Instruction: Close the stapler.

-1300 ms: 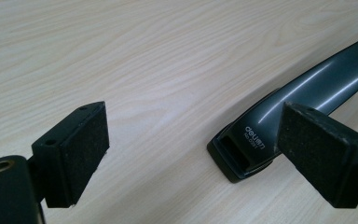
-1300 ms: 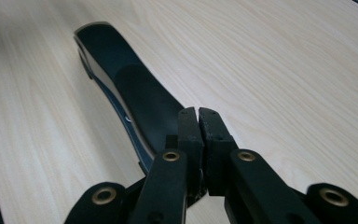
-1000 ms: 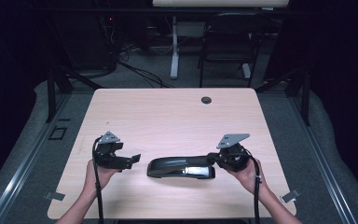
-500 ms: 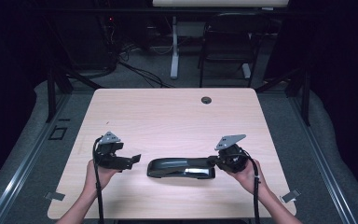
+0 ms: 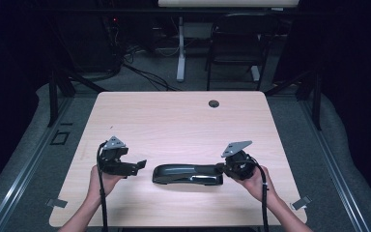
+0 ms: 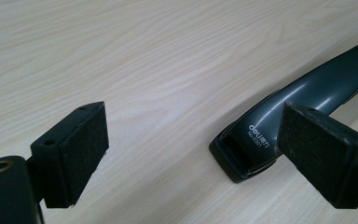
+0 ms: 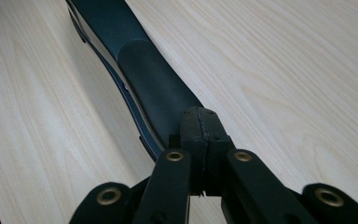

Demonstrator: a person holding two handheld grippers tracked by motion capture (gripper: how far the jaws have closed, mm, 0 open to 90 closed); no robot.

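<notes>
A: Nearest edge first. Two forearms in from the bottom of the high view, one gripper per hand.

B: Left gripper (image 5: 137,166)?

A: Held low over the table (image 5: 174,116), near front-left. Jaws wide apart, nothing btwn them. Pads (image 6: 81,151) both bare in the left gripper view, wood grain showing in the gap.

B: And the stapler?

A: Long dark stapler (image 5: 187,174), lying flat on the table, front centre, lengthwise btwn the two grippers. Nose end pointing at the left gripper, just beside it, not touching. In the left gripper view, nose of the stapler (image 6: 279,126) partly behind the right-hand pad, white print legible on top, opening at the tip visible.

B: Right gripper (image 5: 221,167)?

A: At the stapler's other end, front-right. Jaws together, pads pressed flat against each other in the right gripper view, no gap. Tips (image 7: 204,126) right at the rear end of the stapler (image 7: 158,88), on or just above its dark matte top; touching or not, can't tell. Not clamped round it, though.

B: Grey plates?

A: One on top of each gripper, three-cornered. Cable trailing back along each forearm.

B: Farther out?

A: Rest of the tabletop bare wood, then a small round grommet (image 5: 214,103) near the far edge, centre-right. Beyond the table: dark floor, a white desk leg (image 5: 180,50), a black chair (image 5: 234,43), loose cables on the ground.
</notes>
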